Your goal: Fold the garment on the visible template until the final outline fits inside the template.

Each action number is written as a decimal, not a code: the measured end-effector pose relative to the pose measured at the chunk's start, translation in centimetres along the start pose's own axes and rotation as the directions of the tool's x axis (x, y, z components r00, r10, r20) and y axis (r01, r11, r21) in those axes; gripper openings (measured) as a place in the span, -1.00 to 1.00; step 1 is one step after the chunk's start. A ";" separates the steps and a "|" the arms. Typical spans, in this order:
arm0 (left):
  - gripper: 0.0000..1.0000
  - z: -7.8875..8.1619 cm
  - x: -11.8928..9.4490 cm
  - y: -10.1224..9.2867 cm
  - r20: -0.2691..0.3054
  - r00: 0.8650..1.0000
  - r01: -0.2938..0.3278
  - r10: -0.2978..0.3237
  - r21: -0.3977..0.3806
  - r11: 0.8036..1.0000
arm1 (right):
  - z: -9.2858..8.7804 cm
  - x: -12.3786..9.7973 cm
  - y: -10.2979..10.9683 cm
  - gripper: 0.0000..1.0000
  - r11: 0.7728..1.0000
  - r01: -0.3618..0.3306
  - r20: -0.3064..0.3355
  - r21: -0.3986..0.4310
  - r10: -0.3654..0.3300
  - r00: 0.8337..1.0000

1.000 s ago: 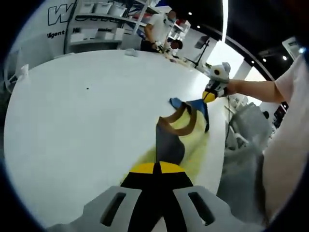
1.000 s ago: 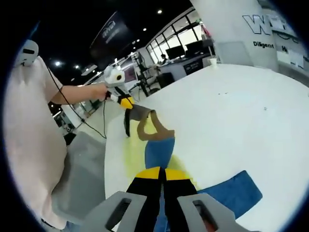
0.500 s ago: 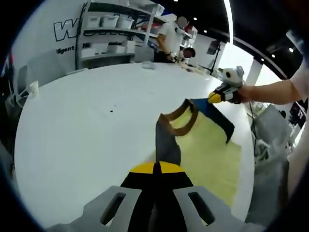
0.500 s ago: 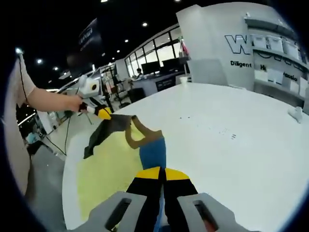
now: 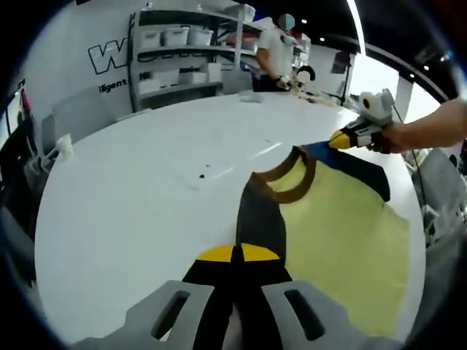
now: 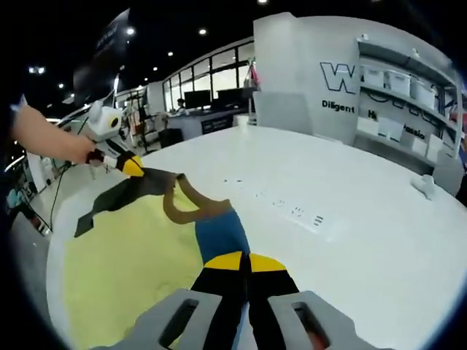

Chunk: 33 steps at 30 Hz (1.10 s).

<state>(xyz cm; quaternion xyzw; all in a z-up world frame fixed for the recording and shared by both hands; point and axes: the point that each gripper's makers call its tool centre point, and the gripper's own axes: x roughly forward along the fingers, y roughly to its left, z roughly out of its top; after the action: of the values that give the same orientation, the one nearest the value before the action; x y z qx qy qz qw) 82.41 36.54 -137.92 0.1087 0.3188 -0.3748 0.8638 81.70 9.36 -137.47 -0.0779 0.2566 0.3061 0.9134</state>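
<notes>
A blue garment with a brown neckline (image 5: 284,182) hangs stretched between my two grippers above the yellow template (image 5: 343,233). My left gripper (image 5: 233,254) is shut on one shoulder of the cloth (image 5: 259,215). My right gripper (image 5: 339,138), held by a hand, pinches the other shoulder at the far side. In the right gripper view, my right gripper (image 6: 243,259) is shut on the blue fabric (image 6: 219,233). From there the collar (image 6: 182,208) runs to my left gripper (image 6: 133,166). A dark flap (image 6: 109,200) droops over the template (image 6: 117,277).
The template lies on a large round white table (image 5: 139,197) near its edge. A socket strip (image 6: 306,215) is set into the tabletop. A small white object (image 6: 427,186) sits at the far rim. Shelves with boxes (image 5: 182,44) and a person (image 5: 281,51) stand behind the table.
Both hands have swung and lifted the garment, so the blue part that lay on the table now hangs. The cloth is pulled wider between the grippers, and more of the yellow template shows.
</notes>
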 end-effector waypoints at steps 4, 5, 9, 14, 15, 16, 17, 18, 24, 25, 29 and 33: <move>-0.92 0.5 0.8 1.0 0.021 0.999 -0.049 0.048 0.019 0.999 | 0.0 1.1 -0.8 -1.00 0.999 0.033 -0.010 -0.015 -0.033 0.999; -0.92 0.5 1.0 1.3 0.025 0.998 -0.059 0.058 0.028 0.998 | 0.0 1.5 -1.1 -1.00 0.999 0.044 -0.015 -0.017 -0.044 0.999; -0.92 0.8 1.9 2.0 0.020 0.997 -0.068 0.068 0.029 0.997 | 0.2 2.0 -2.0 -1.00 0.997 0.078 -0.023 -0.029 -0.078 0.997; -0.91 1.8 2.7 2.8 0.034 0.996 -0.089 0.088 0.038 0.995 | 0.8 2.6 -3.2 -1.00 0.991 0.121 -0.030 -0.052 -0.123 0.992; -0.91 2.1 2.9 3.0 0.038 0.995 -0.093 0.092 0.034 0.995 | 0.9 2.7 -3.3 -1.00 0.991 0.122 -0.029 -0.049 -0.123 0.992; -0.91 2.2 3.0 3.0 0.040 0.995 -0.096 0.094 0.034 0.995 | 1.1 2.8 -3.7 -1.00 0.988 0.138 -0.031 -0.067 -0.140 0.990; -0.91 2.3 3.1 3.2 0.041 0.994 -0.102 0.101 0.037 0.994 | 1.3 2.9 -3.8 -1.00 0.988 0.142 -0.029 -0.066 -0.144 0.989; -0.91 2.5 3.2 3.3 0.044 0.993 -0.109 0.107 0.040 0.993 | 1.4 3.0 -4.0 -1.00 0.987 0.151 -0.028 -0.063 -0.153 0.988; -0.91 3.0 4.1 3.7 0.049 0.993 -0.112 0.110 0.035 0.993 | 1.3 3.6 -4.5 -1.00 0.980 0.179 -0.042 -0.085 -0.183 0.982; -0.91 2.9 4.2 3.8 0.044 0.993 -0.114 0.113 0.037 0.993 | 1.2 3.7 -4.5 -1.00 0.980 0.178 -0.046 -0.086 -0.183 0.982; -0.91 2.7 4.6 3.9 0.034 0.993 -0.116 0.115 0.042 0.992 | 1.1 4.2 -4.7 -1.00 0.980 0.177 -0.054 -0.090 -0.182 0.982; -0.91 2.6 5.0 4.2 0.016 0.993 -0.114 0.114 0.029 0.993 | 1.1 4.4 -4.8 -1.00 0.979 0.178 -0.066 -0.104 -0.185 0.981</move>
<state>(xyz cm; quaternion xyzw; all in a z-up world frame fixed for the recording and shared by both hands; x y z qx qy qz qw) 89.18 35.46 -139.33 0.1370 0.3001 -0.3303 0.8843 88.06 8.15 -138.89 -0.1569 0.2673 0.2306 0.9224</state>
